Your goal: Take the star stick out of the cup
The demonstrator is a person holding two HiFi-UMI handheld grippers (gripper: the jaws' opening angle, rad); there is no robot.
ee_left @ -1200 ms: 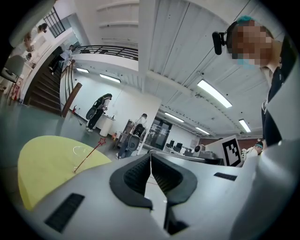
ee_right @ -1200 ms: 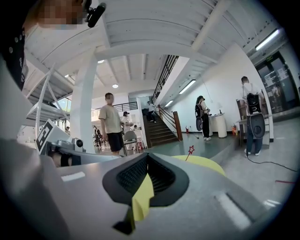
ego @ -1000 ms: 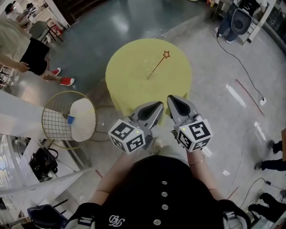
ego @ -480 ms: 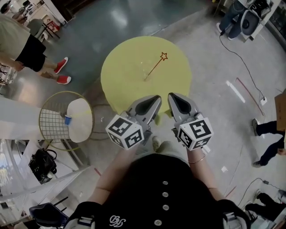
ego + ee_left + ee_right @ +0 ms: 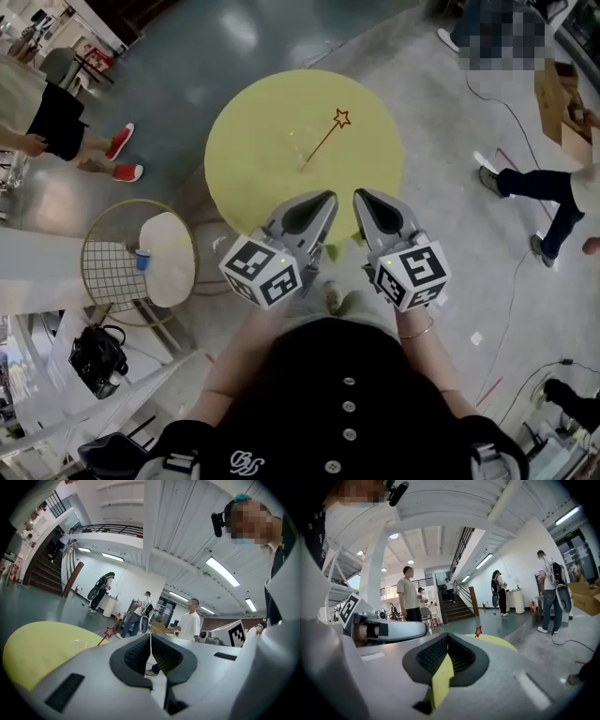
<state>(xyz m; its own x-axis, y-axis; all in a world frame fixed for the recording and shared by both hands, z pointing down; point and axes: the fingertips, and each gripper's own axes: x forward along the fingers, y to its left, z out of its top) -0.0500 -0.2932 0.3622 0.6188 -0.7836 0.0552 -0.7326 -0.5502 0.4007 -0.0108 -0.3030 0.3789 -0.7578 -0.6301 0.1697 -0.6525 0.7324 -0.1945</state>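
Standing in a faint clear cup (image 5: 301, 161) near the middle of the round yellow table (image 5: 244, 150), the thin red star stick (image 5: 325, 139) leans rightward. The left gripper (image 5: 327, 198) and right gripper (image 5: 360, 195) hover well short of it over the near table edge, jaws pressed together, holding nothing.

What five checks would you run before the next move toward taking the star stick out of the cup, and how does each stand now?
1. Star stick standing in the cup: ok, it leans.
2. Left hand-held gripper open to grasp: not ok, jaws together, empty.
3. Right hand-held gripper open to grasp: not ok, jaws together, empty.
4. Both within reach of the stick: not ok, both sit short of the yellow table.
5. Cup steady enough for a one-gripper pull: cannot tell.
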